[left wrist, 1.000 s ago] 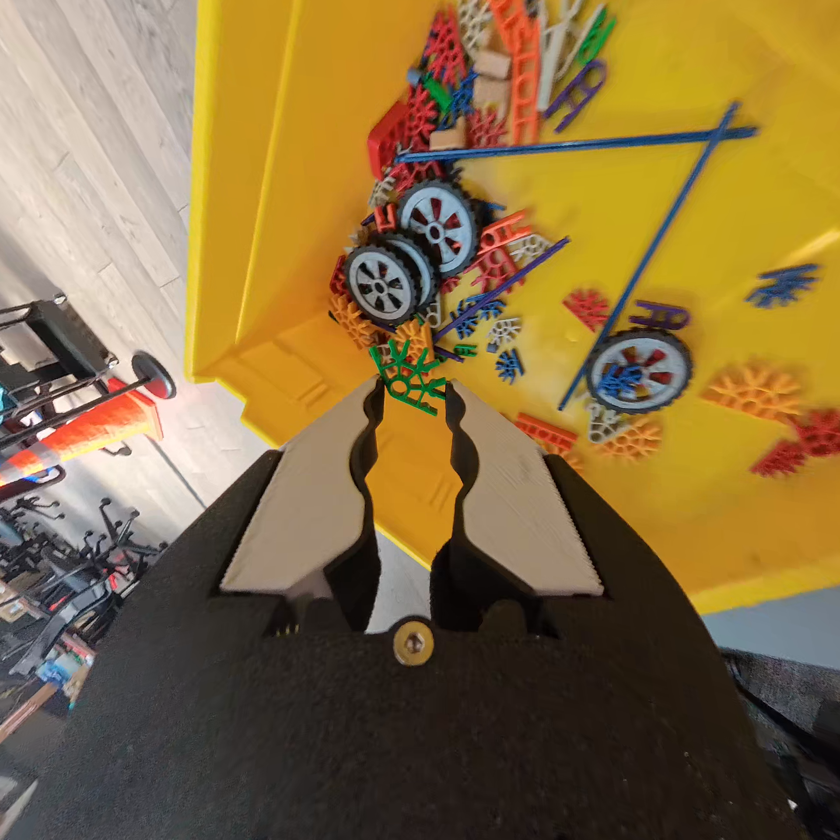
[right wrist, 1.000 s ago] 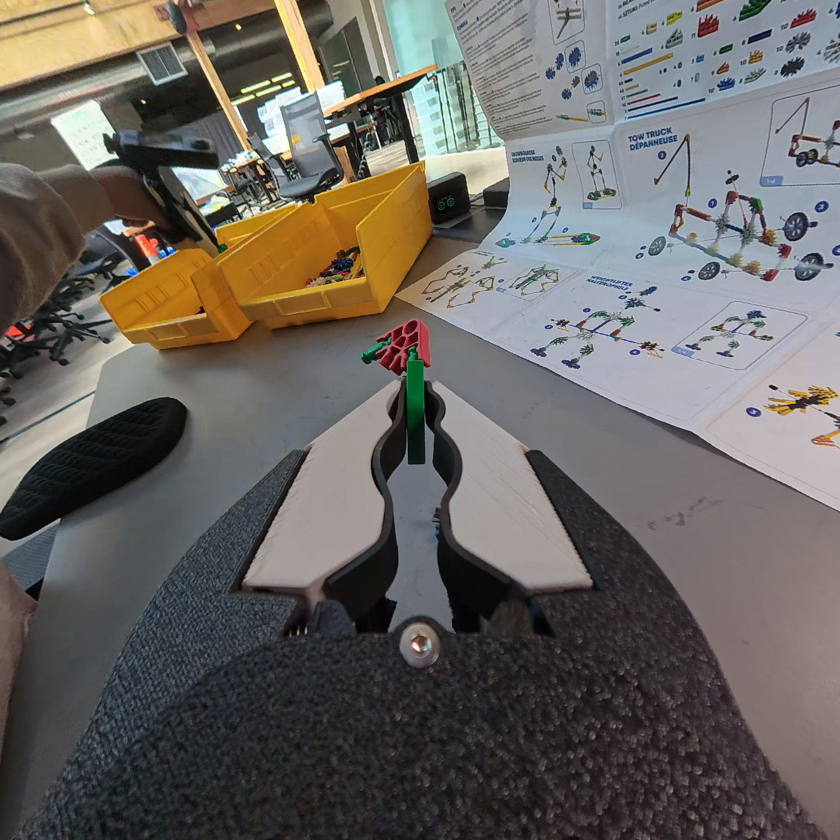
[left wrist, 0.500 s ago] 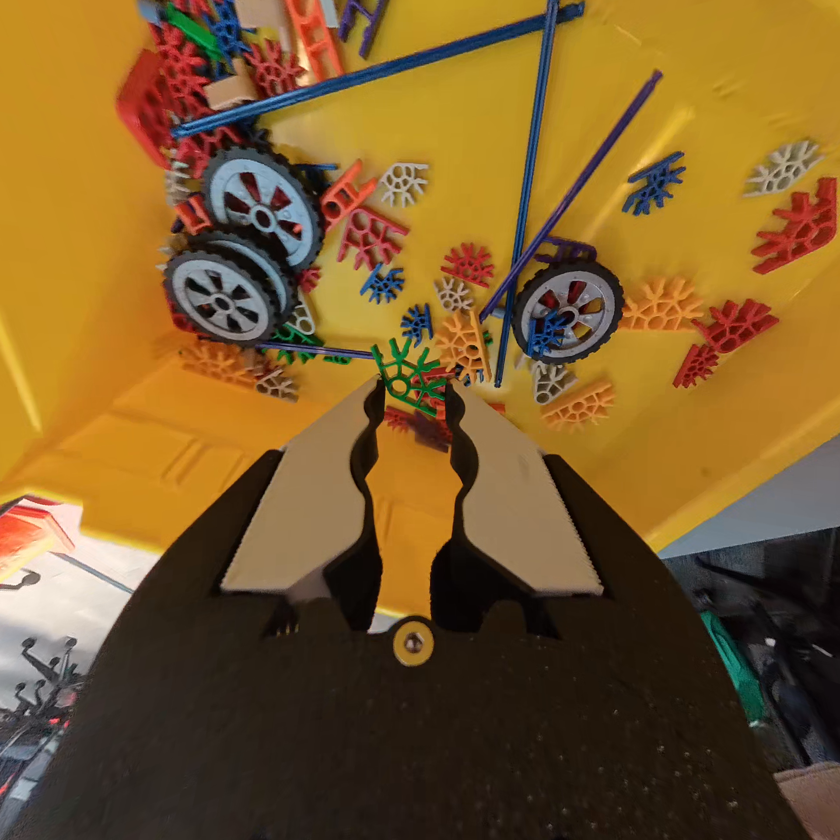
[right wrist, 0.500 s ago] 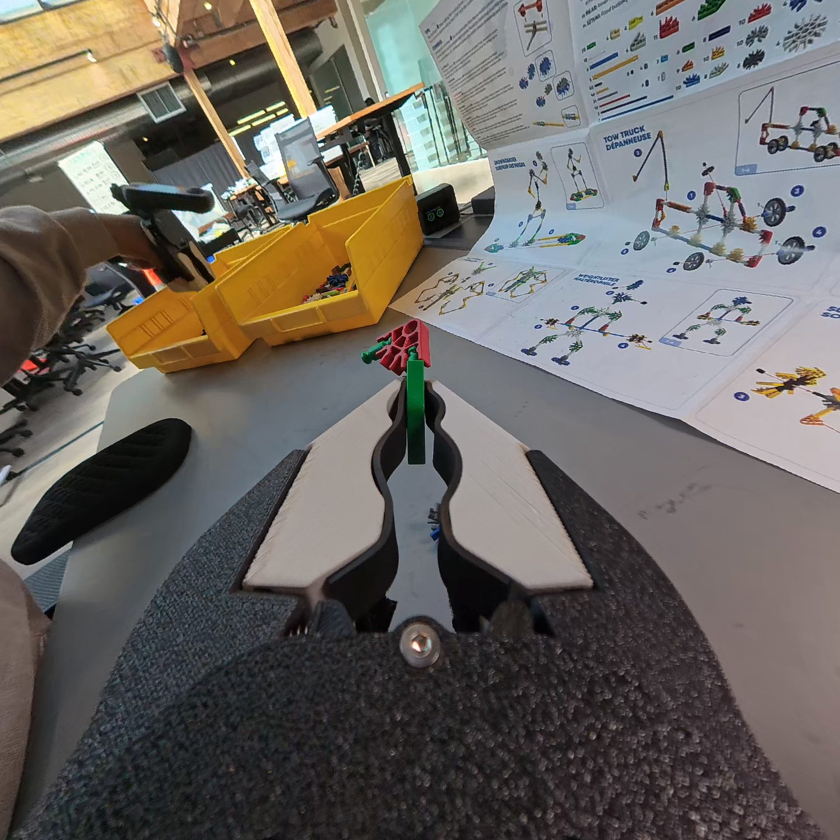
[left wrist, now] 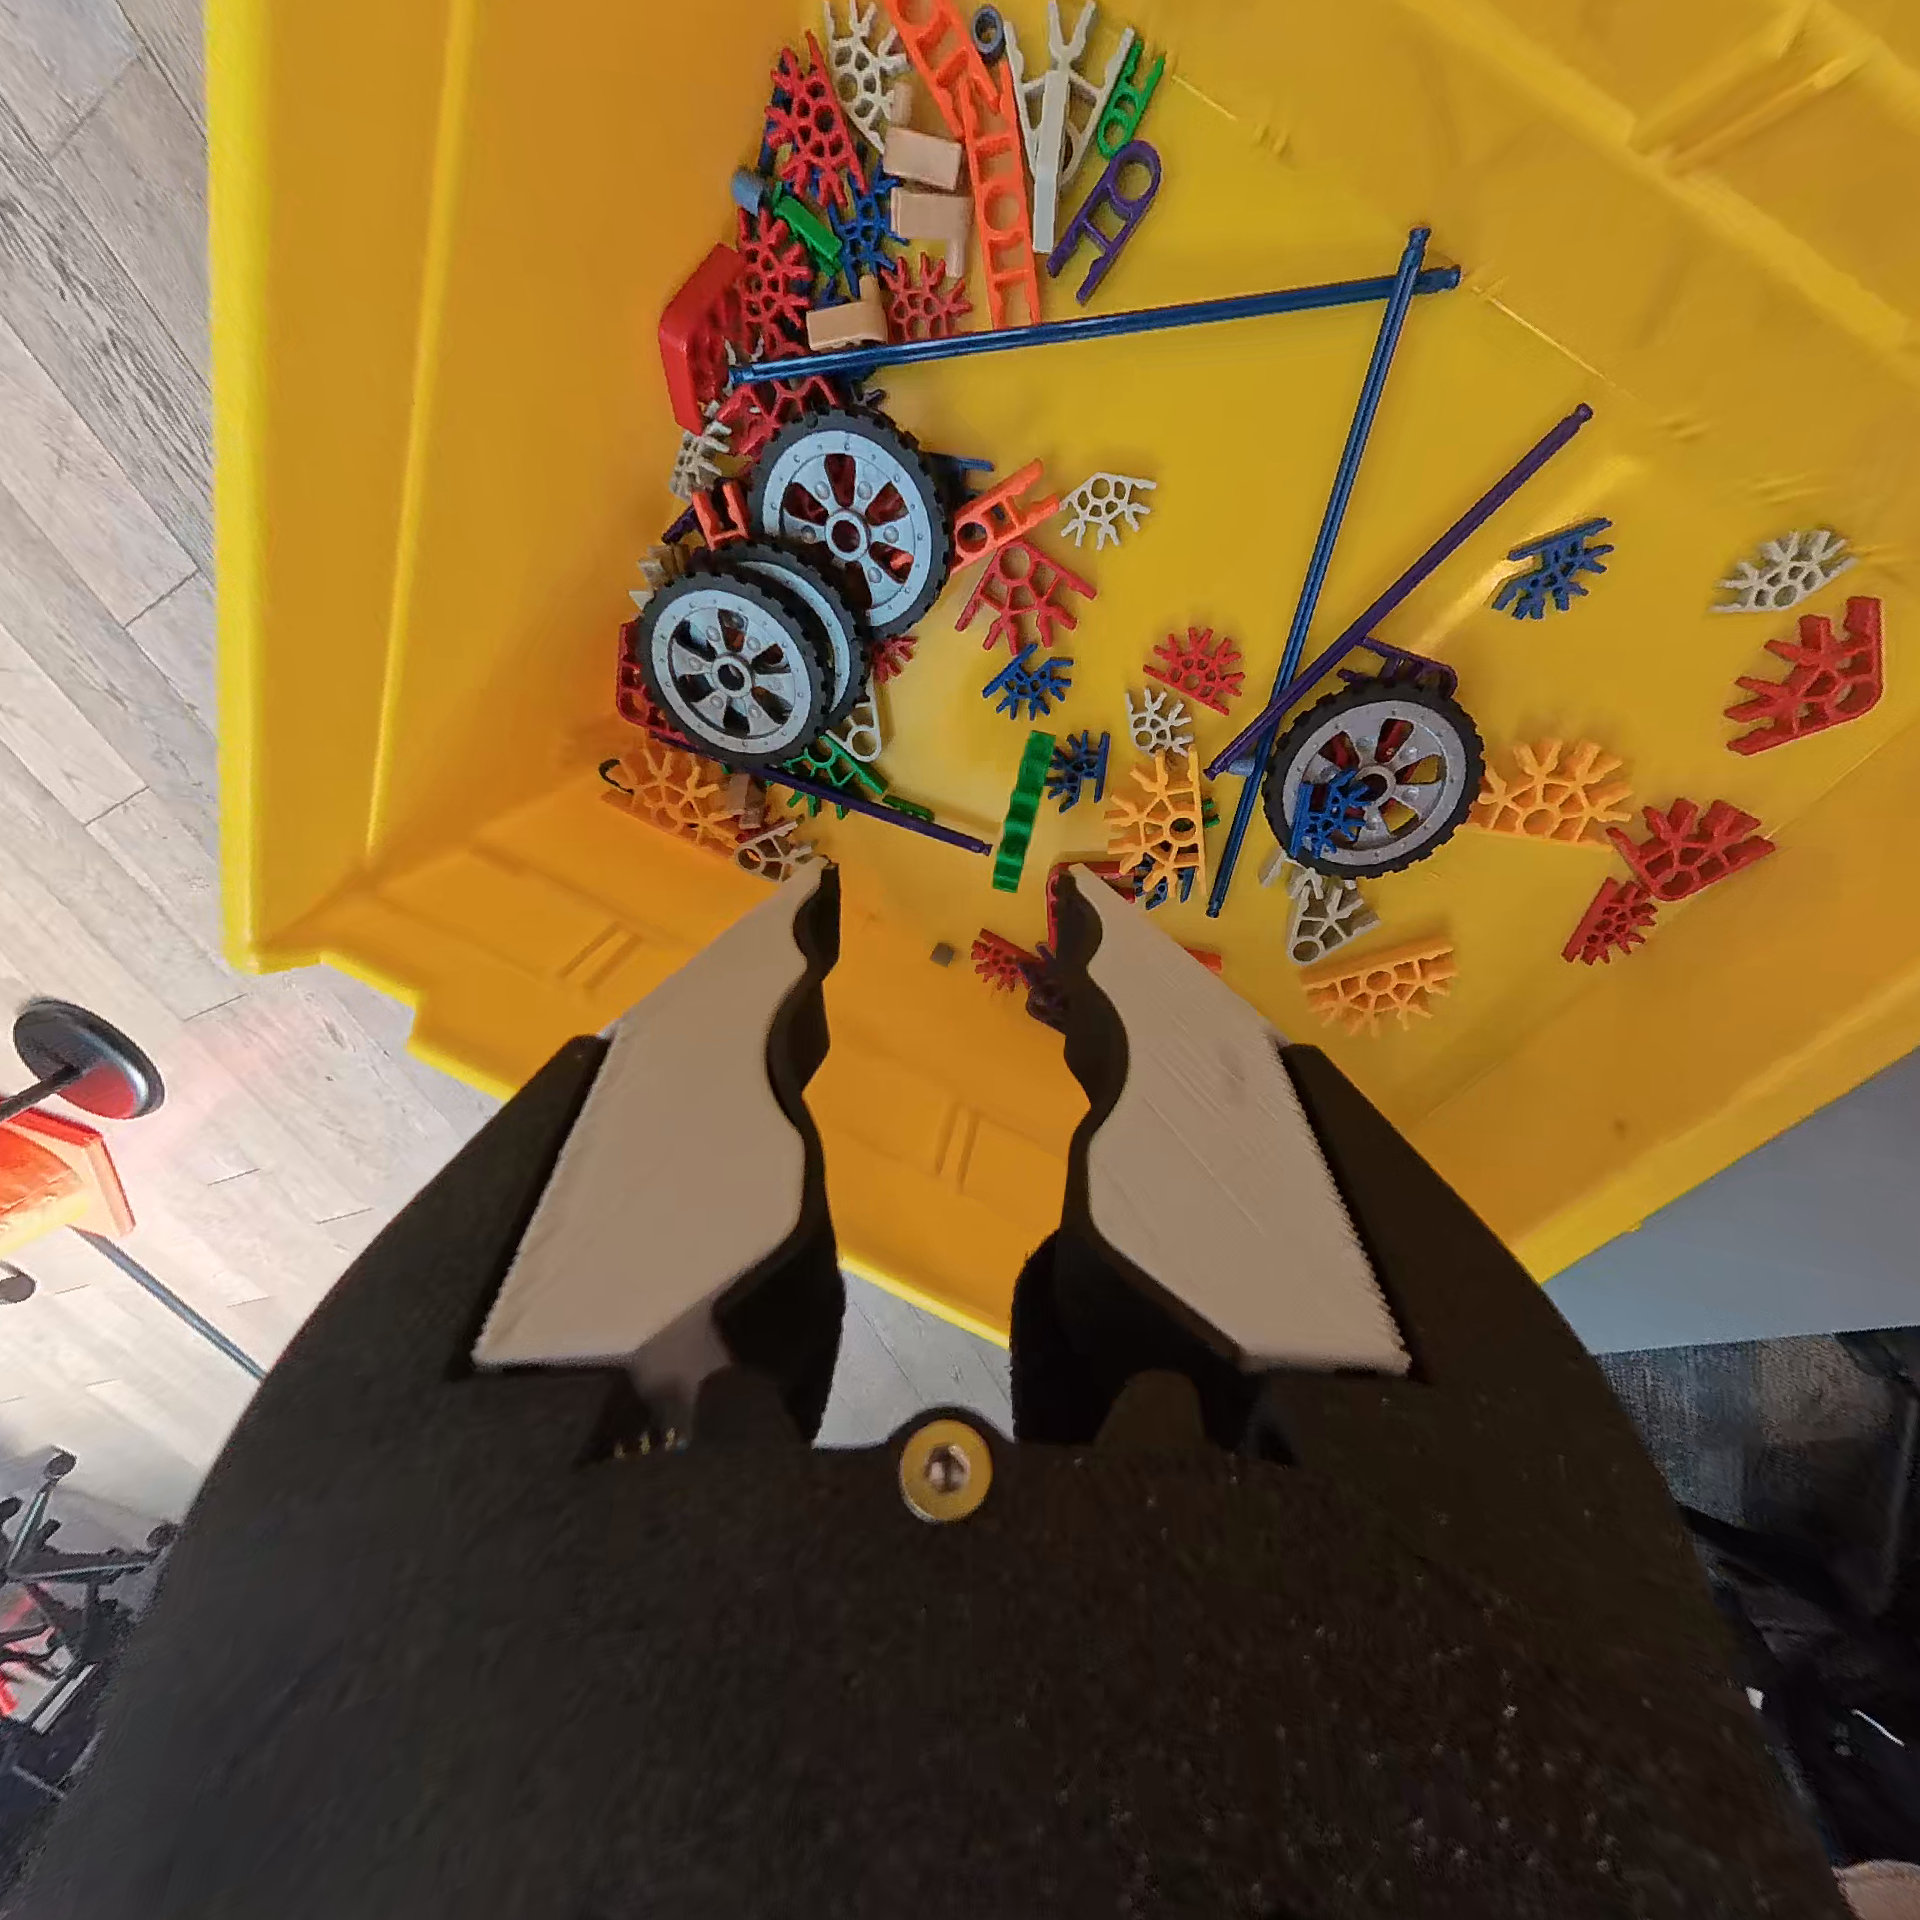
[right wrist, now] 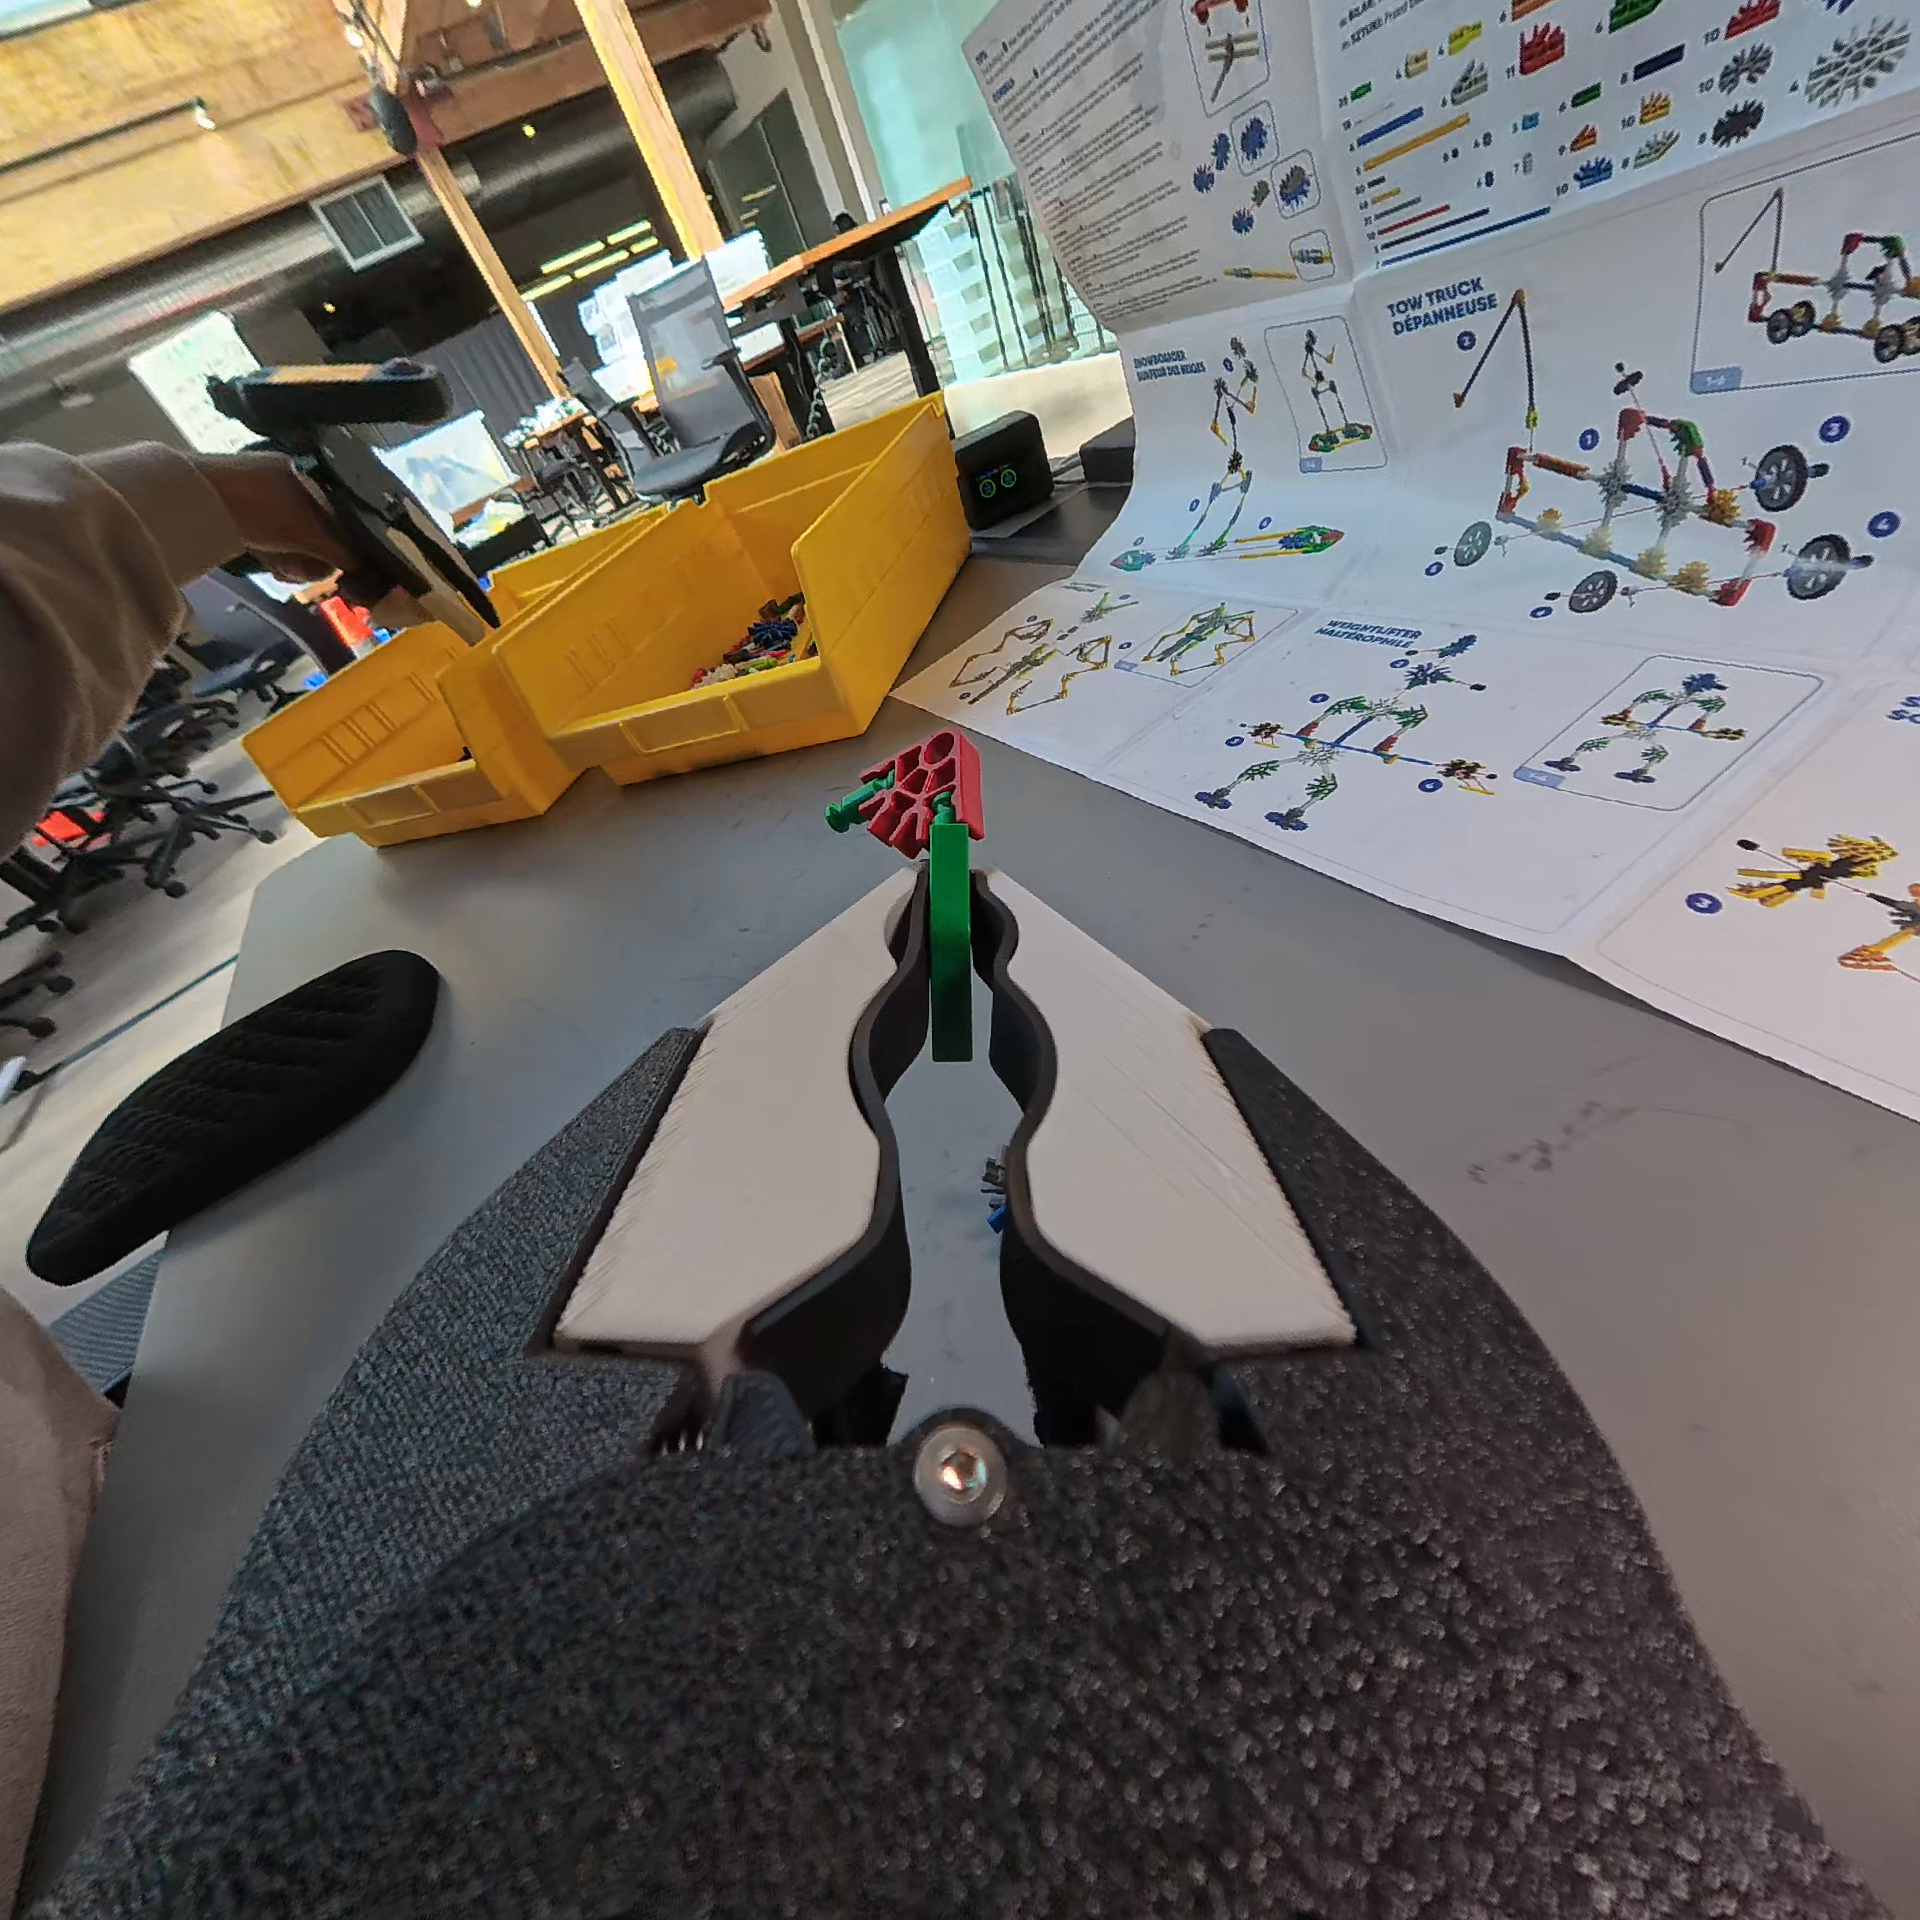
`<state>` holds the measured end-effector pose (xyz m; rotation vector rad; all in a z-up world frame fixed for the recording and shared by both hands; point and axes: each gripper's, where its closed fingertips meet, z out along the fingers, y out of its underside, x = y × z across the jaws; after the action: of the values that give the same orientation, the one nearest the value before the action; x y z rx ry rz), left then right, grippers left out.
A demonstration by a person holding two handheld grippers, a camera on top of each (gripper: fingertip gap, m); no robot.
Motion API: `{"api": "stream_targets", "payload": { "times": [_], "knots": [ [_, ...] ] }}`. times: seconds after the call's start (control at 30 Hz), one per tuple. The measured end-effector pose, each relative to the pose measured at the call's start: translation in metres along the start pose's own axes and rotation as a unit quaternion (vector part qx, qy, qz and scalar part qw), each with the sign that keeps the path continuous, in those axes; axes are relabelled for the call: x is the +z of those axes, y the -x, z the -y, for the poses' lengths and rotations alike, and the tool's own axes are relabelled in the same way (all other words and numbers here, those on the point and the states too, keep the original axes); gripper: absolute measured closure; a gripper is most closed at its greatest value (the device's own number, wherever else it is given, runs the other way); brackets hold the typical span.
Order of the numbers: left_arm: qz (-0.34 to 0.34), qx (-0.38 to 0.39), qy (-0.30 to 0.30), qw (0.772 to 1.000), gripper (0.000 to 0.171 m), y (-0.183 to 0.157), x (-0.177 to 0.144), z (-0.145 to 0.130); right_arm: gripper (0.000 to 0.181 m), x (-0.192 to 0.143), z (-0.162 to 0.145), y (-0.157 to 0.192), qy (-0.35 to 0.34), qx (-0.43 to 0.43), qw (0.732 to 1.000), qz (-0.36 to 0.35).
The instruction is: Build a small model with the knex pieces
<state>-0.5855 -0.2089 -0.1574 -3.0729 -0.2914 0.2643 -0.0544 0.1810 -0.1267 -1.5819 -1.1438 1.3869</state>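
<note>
Hanging over a yellow bin (left wrist: 343, 520), the left claw (left wrist: 948, 881) has its two fingers spread well apart with nothing between them. Just past the fingertips a green connector piece (left wrist: 1018, 798) lies edge-on among the loose parts on the bin floor, free of both fingers. Near it sit a yellow snowflake-shaped connector (left wrist: 1162, 821), a small blue connector (left wrist: 1078, 767) and a thin purple rod (left wrist: 873, 805). Further in, two grey-hubbed wheels (left wrist: 790, 592) lean together against a heap of red, orange and tan pieces, and a third wheel (left wrist: 1374, 777) rests to the right. Two long blue rods (left wrist: 1091, 327) cross near the far wall of the bin.

The right claw (right wrist: 948, 871) is closed on a green rod (right wrist: 951, 956), which stands upright between the fingers. A red connector (right wrist: 925, 777) is plugged onto the rod's top, with a short green peg (right wrist: 850, 808) sticking out of its left side. This claw hovers above a grey bench (right wrist: 1558, 1195). A large folded instruction sheet (right wrist: 1455, 623) covers the bench's right side. Two yellow bins (right wrist: 727, 634) stand side by side at the far left, and the left claw, held in a sleeved hand (right wrist: 281, 520), is angled down over them. A black padded armrest (right wrist: 229, 1101) lies at the near left edge.
</note>
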Motion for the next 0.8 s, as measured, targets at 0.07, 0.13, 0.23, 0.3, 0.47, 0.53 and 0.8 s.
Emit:
{"api": "stream_targets", "payload": {
  "times": [0.07,0.13,0.23,0.3,0.47,0.53,0.8],
  "knots": [
    [0.004,-0.003,-0.018,1.0,0.129,0.002,-0.004,0.005,0.177,0.0,0.0,0.0,0.0,0.0,1.0,0.001],
    [0.011,-0.007,-0.049,0.999,0.129,0.004,-0.015,0.015,0.177,0.0,0.0,0.001,0.0,-0.001,1.0,0.001],
    [-0.018,-0.008,-0.167,0.986,0.128,-0.014,-0.05,0.054,0.177,0.0,0.0,0.002,0.001,-0.004,1.0,0.004],
    [-0.063,0.005,-0.283,0.957,0.128,-0.047,-0.089,0.091,0.177,0.0,-0.001,0.004,0.002,-0.008,1.0,0.007],
    [-0.153,0.105,-0.508,0.841,0.128,-0.185,-0.177,0.156,0.176,0.001,0.001,0.015,-0.006,-0.03,0.999,0.027],
    [-0.233,0.131,-0.551,0.79,0.128,-0.258,-0.189,0.169,0.176,0.002,0.002,0.023,-0.01,-0.052,0.998,0.039],
    [-0.506,0.163,-0.501,0.683,0.13,-0.504,-0.147,0.204,0.176,0.001,-0.001,0.058,-0.013,-0.153,0.984,0.092]
  ]
}}
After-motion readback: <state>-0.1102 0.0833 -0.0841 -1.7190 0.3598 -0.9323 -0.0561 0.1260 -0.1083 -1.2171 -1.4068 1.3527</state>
